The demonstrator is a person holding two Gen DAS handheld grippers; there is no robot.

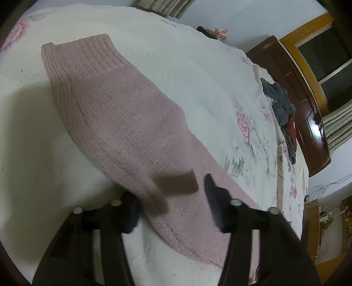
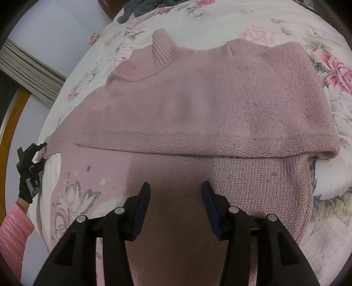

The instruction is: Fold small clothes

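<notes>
Pink sweater (image 2: 198, 105) lies flat on the bed (image 2: 286, 19), long axis running left-right across the right tongs (image 2: 176, 187), which hover spread above its folded body. Left tongs (image 2: 43, 151) pinch the sleeve tip (image 2: 49, 146) at the far left end, so left is nearer that sleeve.

Under my tongs lies a white quilted bedspread (image 1: 154, 44) printed with pink roses (image 1: 243, 123) and grey-green leaves, and at its far edge I see a heap of dark grey and red clothes (image 1: 281, 110) beside a dark wooden cabinet (image 1: 292, 88). Past that stands a yellow-framed doorway (image 1: 308, 33) with pleated beige curtains (image 1: 336, 127) next to it, a small pink flower-like ornament (image 1: 220, 33) sits near the bed's far side, and some loose cables (image 1: 325, 187) hang against the pale wall. From my right side I see the same rose print (image 2: 336, 70) spreading around the bed.
</notes>
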